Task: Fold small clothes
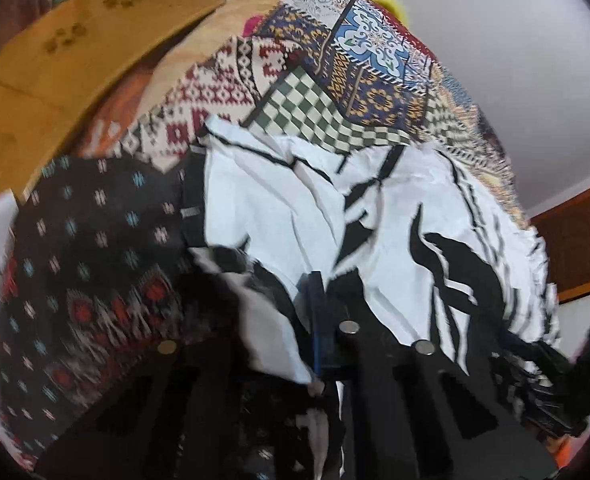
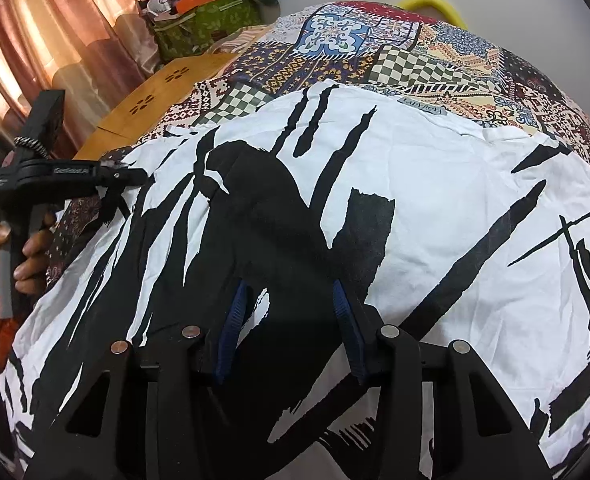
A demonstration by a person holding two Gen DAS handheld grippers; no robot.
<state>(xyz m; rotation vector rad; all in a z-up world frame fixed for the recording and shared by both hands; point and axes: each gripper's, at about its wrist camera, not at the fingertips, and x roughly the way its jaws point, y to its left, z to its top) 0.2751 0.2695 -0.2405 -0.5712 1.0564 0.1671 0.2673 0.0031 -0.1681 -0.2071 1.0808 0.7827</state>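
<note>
Gripping, left wrist view: the left gripper (image 1: 327, 344) has its jaws nearly together on a gathered edge of the black-and-white garment (image 1: 375, 216); cloth bunches between the fingers, though blur hides the exact pinch
Setting, left wrist view: the garment lies on the patchwork bedspread (image 1: 359, 80); a wooden board (image 1: 95, 52) sits beyond
Jaws, right wrist view: the right gripper (image 2: 291, 332) stands partly open, blue pads (image 2: 345, 316) either side of a dark printed patch; I cannot tell whether they pinch cloth or only rest on it
Garment, right wrist view: spread almost flat across the bedspread, neck label (image 2: 423, 105) at the far edge
Other hand, right wrist view: the left gripper is at the garment's left edge, held by a hand (image 2: 27, 248)
Doing it well: probably take a single layer at each side; lift both evenly; keep the fold line straight
</note>
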